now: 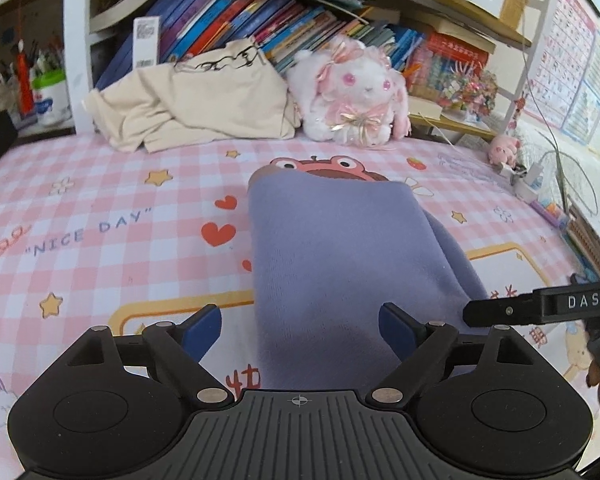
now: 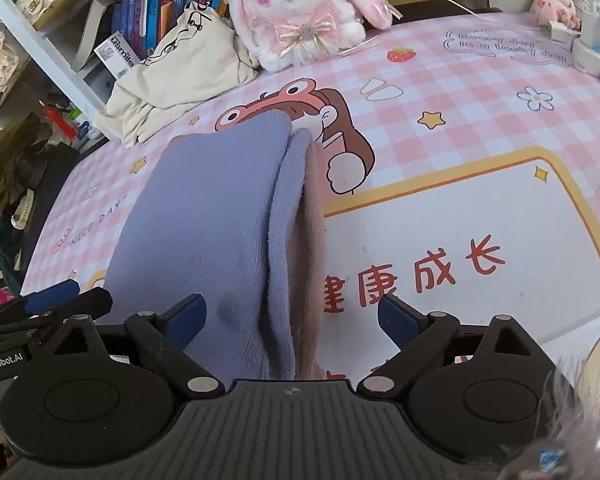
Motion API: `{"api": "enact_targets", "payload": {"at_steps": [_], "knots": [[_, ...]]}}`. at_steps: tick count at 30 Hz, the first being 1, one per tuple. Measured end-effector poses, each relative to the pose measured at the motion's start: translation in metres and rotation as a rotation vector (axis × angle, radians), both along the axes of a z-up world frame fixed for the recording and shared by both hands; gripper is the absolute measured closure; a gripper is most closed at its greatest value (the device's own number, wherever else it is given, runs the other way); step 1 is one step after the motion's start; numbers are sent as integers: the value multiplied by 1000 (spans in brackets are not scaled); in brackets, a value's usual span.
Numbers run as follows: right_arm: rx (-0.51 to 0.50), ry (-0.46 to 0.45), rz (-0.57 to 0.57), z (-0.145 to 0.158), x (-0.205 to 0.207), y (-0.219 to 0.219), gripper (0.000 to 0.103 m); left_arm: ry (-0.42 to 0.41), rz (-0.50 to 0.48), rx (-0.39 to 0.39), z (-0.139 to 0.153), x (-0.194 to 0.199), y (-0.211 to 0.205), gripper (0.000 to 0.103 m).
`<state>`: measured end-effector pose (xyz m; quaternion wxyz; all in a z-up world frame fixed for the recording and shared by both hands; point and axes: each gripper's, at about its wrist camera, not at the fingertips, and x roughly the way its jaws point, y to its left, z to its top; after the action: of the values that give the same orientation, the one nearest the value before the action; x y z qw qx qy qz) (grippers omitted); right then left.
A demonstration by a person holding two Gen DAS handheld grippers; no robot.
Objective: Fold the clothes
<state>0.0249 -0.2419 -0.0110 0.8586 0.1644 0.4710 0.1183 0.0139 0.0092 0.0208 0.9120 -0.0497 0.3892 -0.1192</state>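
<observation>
A purple garment (image 1: pixel 332 248) lies folded into a long narrow stack on the pink checked mat (image 1: pixel 100 216). My left gripper (image 1: pixel 300 330) is open, its blue fingertips (image 1: pixel 204 330) either side of the garment's near end. In the right wrist view the same garment (image 2: pixel 212 220) shows a pinkish fleece lining (image 2: pixel 314 216) along its right edge. My right gripper (image 2: pixel 292 320) is open too, with its left fingertip over the garment's near end and its right over the mat (image 2: pixel 480 92). Each gripper shows at the edge of the other's view: the right gripper (image 1: pixel 540 306), the left gripper (image 2: pixel 60 300).
A crumpled cream cloth (image 1: pixel 196 100) and a white-and-pink plush bunny (image 1: pixel 352 92) sit at the far edge against a bookshelf (image 1: pixel 260 16). A small pink pig toy (image 1: pixel 504 148), a charger and cables (image 1: pixel 536 176) lie at the far right.
</observation>
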Motion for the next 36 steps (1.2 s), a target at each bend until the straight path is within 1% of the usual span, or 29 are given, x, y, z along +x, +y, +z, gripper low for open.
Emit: {"api": "enact_targets", "payload": {"at_steps": [4, 22, 25, 28, 32, 36], "knots": [[17, 9, -7, -1, 1, -2, 10, 18, 16, -30, -2, 1, 5, 15], [49, 24, -7, -4, 6, -2, 11, 57, 12, -48, -7, 7, 6, 15], [48, 28, -7, -5, 7, -2, 12, 71, 20, -67, -10, 9, 9, 15], [68, 35, -7, -7, 9, -4, 13, 104, 27, -106, -13, 16, 12, 15], [82, 45, -2, -8, 14, -4, 23, 150, 36, -160, -17, 26, 16, 16], [83, 40, 36, -7, 18, 3, 30, 186, 38, -192, -23, 33, 16, 17]]}}
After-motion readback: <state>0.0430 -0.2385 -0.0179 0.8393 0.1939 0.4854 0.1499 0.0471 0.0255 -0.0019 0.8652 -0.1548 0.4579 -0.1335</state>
